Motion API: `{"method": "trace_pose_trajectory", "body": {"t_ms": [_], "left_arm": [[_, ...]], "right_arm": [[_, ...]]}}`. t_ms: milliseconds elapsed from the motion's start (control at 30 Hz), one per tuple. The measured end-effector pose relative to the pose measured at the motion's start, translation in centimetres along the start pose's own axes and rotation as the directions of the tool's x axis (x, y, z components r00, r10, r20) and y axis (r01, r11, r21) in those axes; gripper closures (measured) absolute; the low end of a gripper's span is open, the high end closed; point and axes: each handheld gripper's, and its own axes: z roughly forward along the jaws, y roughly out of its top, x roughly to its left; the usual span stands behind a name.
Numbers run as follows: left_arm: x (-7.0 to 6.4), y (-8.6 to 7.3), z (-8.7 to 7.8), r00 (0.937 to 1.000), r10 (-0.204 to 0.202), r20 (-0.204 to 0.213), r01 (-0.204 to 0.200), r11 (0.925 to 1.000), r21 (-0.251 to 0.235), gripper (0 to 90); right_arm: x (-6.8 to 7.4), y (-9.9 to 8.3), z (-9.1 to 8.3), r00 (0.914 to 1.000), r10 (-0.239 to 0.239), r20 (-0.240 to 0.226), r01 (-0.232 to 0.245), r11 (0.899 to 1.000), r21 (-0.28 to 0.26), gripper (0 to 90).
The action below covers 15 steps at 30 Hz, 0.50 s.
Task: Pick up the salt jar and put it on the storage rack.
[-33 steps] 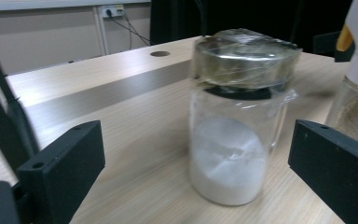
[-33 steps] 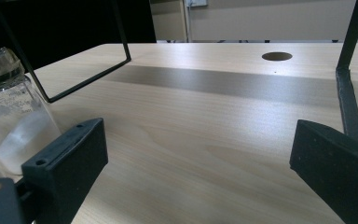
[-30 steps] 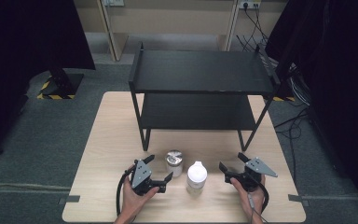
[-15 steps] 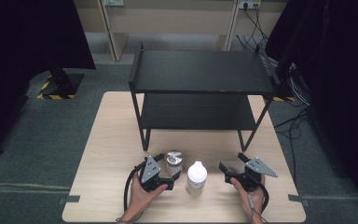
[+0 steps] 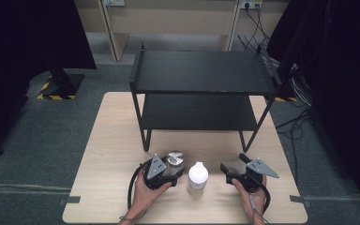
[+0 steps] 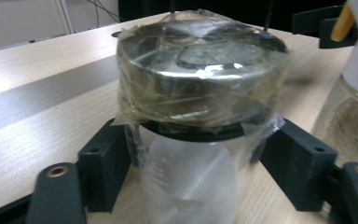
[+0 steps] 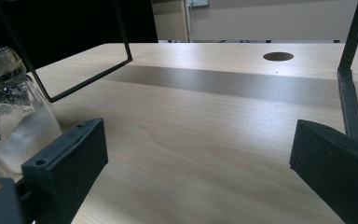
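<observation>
Clearly the black shelf rack (image 5: pixel 201 75) dominates the desk (image 5: pixel 112 140); in front of it stands the glass jar with the taped metal lid (image 5: pixel 175 161), beside a white-capped bottle (image 5: pixel 198 177). The left gripper (image 6: pixel 200 154) has its jaws straddling the jar's neck, seemingly not yet pinching; squeeze evenly below the lid. The right gripper (image 7: pixel 196 158) rests, jaws wide. No readable writing anywhere

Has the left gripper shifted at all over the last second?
Yes. The left gripper has moved rightward and toward the shelf rack, closing in around the metal-lidded jar.
</observation>
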Motion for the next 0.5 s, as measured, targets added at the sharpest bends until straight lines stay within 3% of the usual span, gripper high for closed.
{"method": "trace_pose_trajectory", "body": {"t_ms": [500], "left_arm": [[-0.18, -0.13, 0.05, 0.9999, -0.008, -0.006, 0.008, 0.9999, -0.010, 30.6]], "right_arm": [[-0.03, 0.03, 0.03, 1.0000, -0.004, -0.004, 0.004, 1.000, 0.002, 4.3]]}}
